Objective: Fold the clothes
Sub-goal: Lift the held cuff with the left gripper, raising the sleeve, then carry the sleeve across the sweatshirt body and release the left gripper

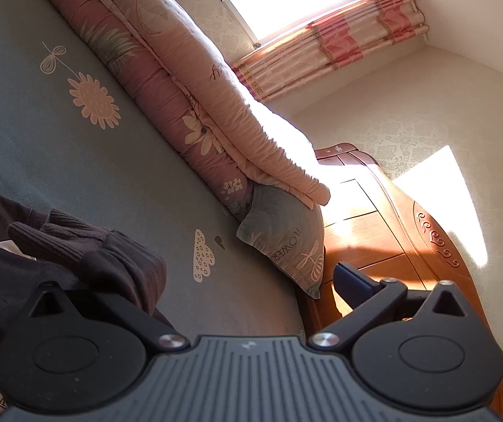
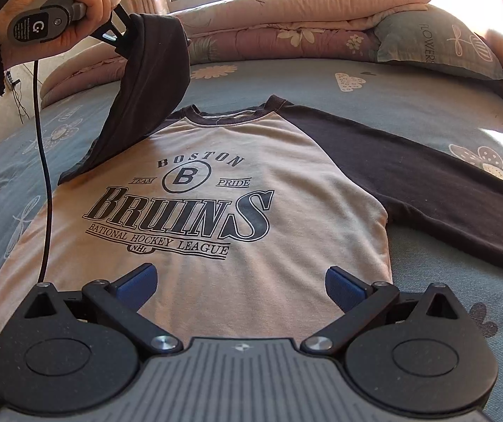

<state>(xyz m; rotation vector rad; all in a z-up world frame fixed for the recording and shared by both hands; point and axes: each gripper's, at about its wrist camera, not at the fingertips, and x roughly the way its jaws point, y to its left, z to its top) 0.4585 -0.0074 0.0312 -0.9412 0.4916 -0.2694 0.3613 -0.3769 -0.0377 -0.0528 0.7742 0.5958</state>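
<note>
a cream sweatshirt [image 2: 195, 204] with dark raglan sleeves and a "boston bruins" print is lying face up in the middle of the bed [image 2: 392, 105], its collar turned toward the far edge where the folded quilt [image 2: 286, 24] is being kept. its right-hand sleeve [image 2: 445, 190] is being left spread flat toward the right edge of the bed. the other sleeve [image 2: 152, 70] is being held up off the bed by the left gripper [image 2: 124, 35], which is gripped in the person's left hand [image 2: 57, 10]; in the right wrist view its fingers are clamped on the dark cloth near the cuff. in the left wrist view the ribbed cuff [image 1: 57, 239] is seen bunched over the left finger, while the blue pad [image 1: 351, 281] of the other finger is standing apart from it, so the clamping cannot be confirmed from that view alone. the right gripper [image 2: 239, 288] is being held above the hem of the sweatshirt near the front edge of the bed, its blue pads [image 2: 135, 285] spread wide and nothing held between them. a grey-green pillow [image 2: 438, 49] is lying at the far right corner, against the wooden headboard [image 1: 392, 232].
</note>
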